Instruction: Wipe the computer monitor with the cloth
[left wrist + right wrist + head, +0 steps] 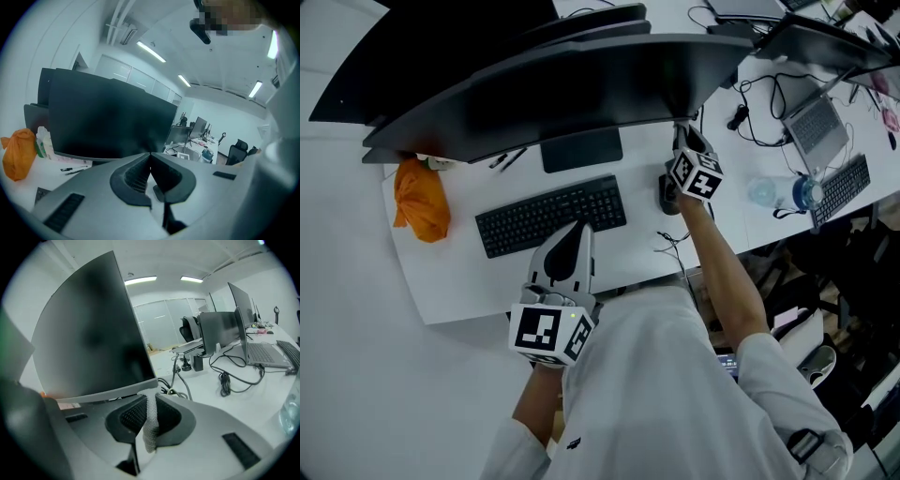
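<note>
Snugly inside right hand-held gripper (149,395): cloth (151,425).

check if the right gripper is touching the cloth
Touching: the right gripper has its jaws shut on the cloth, plain in the right gripper view.

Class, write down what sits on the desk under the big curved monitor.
In the head view the monitor overhangs its dark stand base, two pens and the top of an orange bag. The desk further back is hidden by it.
</note>
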`<move>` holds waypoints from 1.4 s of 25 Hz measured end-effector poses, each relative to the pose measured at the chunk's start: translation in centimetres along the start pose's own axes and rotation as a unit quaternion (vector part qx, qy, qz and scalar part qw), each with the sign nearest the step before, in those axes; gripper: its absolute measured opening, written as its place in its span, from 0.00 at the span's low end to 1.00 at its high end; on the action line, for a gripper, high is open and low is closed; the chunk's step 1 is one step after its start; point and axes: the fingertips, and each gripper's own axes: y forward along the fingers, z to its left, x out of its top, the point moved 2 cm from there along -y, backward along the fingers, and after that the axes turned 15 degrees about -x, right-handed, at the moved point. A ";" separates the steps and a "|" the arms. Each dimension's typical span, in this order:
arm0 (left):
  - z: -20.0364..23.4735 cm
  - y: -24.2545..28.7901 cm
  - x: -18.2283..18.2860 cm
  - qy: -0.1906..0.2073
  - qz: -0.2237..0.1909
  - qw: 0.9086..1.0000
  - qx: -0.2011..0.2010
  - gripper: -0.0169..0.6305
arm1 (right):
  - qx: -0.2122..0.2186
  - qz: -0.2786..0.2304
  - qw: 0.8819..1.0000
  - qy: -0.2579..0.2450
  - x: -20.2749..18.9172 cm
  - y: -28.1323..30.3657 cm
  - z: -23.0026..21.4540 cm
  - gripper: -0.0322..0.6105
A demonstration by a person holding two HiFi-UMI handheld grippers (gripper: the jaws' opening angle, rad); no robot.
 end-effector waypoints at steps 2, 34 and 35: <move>-0.5 0.6 0.1 0.000 0.000 1.000 -0.001 0.05 | 0.000 -0.007 1.000 -0.022 0.3 0.0 -1.0 0.11; -1.1 -0.5 6.3 0.029 -0.094 0.994 -0.046 0.05 | 0.167 -0.191 0.956 -0.150 19.5 -27.3 5.2 0.10; -1.0 -0.7 6.7 0.033 -0.097 0.994 -0.047 0.05 | 0.166 -0.199 0.954 -0.151 19.8 -28.1 5.4 0.10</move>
